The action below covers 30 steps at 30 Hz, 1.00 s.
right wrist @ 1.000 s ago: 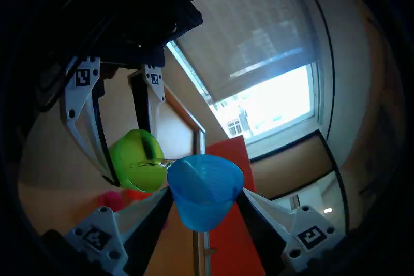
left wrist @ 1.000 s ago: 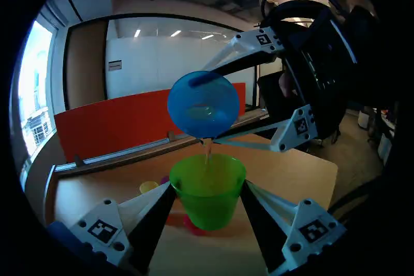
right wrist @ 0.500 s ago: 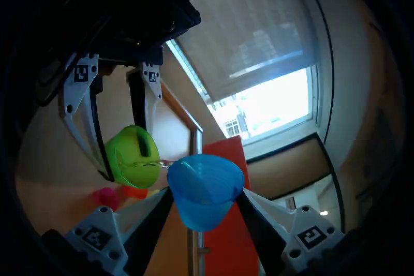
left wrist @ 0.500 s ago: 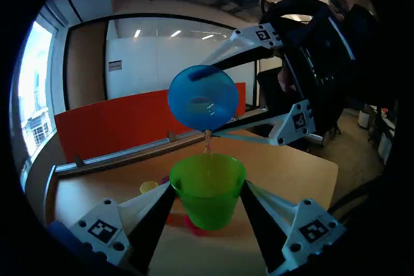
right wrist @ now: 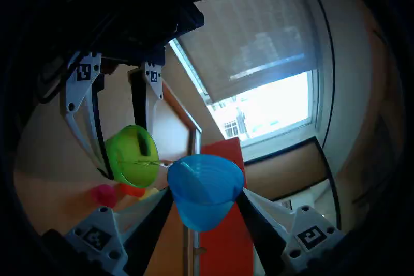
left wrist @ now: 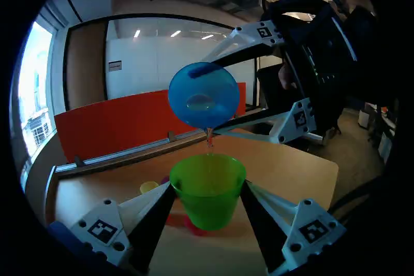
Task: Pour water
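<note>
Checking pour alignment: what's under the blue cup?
The green cup sits right below the blue cup, with a thin stream of water falling into it. The level inside the green cup can't be made out.

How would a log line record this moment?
pouring | right gripper: shut on blue cup, tipped | left gripper: shut on green cup, upright | water: thin trickle falling

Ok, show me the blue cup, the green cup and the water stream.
blue cup (left wrist: 203, 95): left gripper view, inside its tilted mouth.
green cup (left wrist: 208, 201): left gripper view, front of its wall.
water stream (left wrist: 209, 140): left gripper view, the trickle between both cups.
</note>
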Each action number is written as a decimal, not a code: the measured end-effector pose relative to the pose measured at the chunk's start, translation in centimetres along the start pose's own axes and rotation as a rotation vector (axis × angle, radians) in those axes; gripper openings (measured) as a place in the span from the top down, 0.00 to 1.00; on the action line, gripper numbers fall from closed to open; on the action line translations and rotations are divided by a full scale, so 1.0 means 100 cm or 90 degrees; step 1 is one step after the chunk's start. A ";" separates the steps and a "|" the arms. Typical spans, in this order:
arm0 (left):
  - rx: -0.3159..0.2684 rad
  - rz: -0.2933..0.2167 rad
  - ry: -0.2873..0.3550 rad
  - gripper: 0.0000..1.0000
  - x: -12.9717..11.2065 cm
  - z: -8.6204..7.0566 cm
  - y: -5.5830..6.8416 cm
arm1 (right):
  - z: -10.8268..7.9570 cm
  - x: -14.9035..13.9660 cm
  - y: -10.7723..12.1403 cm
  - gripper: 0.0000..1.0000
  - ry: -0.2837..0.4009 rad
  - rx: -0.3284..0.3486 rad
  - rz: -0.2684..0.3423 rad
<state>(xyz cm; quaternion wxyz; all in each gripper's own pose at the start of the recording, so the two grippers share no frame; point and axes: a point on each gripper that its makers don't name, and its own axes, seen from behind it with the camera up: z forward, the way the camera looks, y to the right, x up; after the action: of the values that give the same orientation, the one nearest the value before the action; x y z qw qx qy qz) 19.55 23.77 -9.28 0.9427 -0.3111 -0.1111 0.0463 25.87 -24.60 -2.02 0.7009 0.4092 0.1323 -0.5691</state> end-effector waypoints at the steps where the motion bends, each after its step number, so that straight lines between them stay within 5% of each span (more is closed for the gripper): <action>1: 0.000 0.000 0.000 0.14 0.000 0.000 0.000 | 0.000 0.000 0.000 0.13 0.000 0.000 -0.001; 30: -0.005 0.004 0.001 0.15 0.000 0.001 0.004 | -0.004 0.000 0.008 0.12 0.001 -0.007 -0.040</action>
<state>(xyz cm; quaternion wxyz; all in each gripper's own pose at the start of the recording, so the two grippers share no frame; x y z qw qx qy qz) 19.56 24.11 -9.41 0.9415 -0.3148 -0.1098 0.0490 26.70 -24.28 -1.88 0.6847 0.4014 0.1484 -0.5900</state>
